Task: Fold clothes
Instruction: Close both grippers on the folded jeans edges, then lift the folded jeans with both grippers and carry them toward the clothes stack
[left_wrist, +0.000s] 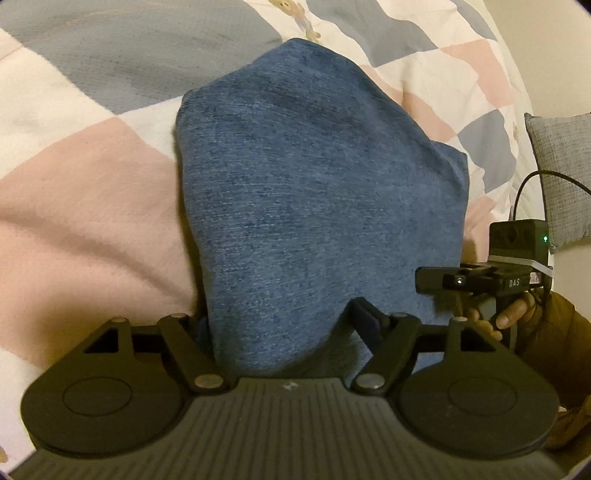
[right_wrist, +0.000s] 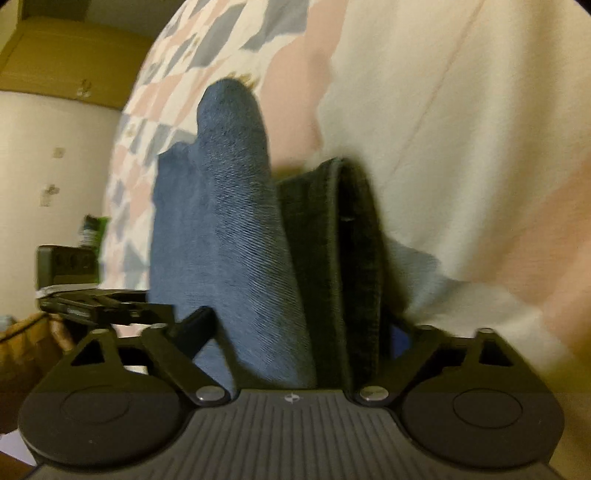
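Note:
A blue knit garment (left_wrist: 314, 192) is held up above a patchwork bedspread (left_wrist: 74, 184). My left gripper (left_wrist: 284, 332) is shut on the garment's near edge, and the cloth drapes over and hides its fingertips. My right gripper (right_wrist: 299, 332) is shut on another part of the same garment (right_wrist: 229, 221), with a dark hem fold (right_wrist: 343, 258) bunched between its jaws. The right gripper also shows in the left wrist view (left_wrist: 480, 284), held by a hand beside the cloth's right edge. The left gripper shows at the left in the right wrist view (right_wrist: 92, 306).
The bedspread (right_wrist: 443, 147) has pink, grey and white patches and fills the ground under both grippers. A grey cushion (left_wrist: 561, 177) lies at the right. A pale wall and wooden furniture (right_wrist: 55, 74) stand at the left of the right wrist view.

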